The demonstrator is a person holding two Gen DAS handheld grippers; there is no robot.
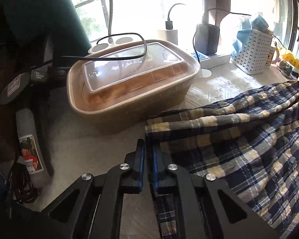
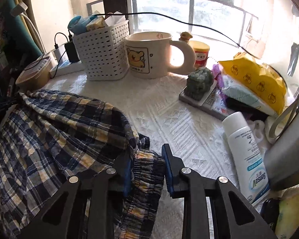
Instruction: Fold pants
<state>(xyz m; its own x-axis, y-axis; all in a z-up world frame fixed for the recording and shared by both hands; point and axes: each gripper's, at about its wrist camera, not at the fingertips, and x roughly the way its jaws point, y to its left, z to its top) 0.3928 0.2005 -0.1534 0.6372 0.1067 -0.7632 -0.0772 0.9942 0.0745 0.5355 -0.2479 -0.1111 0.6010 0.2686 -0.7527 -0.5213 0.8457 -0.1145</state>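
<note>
Blue, yellow and white plaid pants (image 1: 239,139) lie crumpled on a white textured cloth (image 2: 169,115). In the left wrist view they fill the lower right. My left gripper (image 1: 149,149) is shut on their left edge, and a thin fold of fabric runs between the pads. In the right wrist view the pants (image 2: 49,129) lie heaped at the lower left. My right gripper (image 2: 147,155) is shut on the gathered elastic waistband (image 2: 147,175), which fills the gap between the blue pads.
A beige tub with a clear lid (image 1: 129,83) and a cable over it stands just beyond the left gripper. A white basket (image 2: 103,53), a bear mug (image 2: 149,55), a green figurine (image 2: 199,83), a yellow bag (image 2: 255,75) and a white bottle (image 2: 245,155) ring the right side.
</note>
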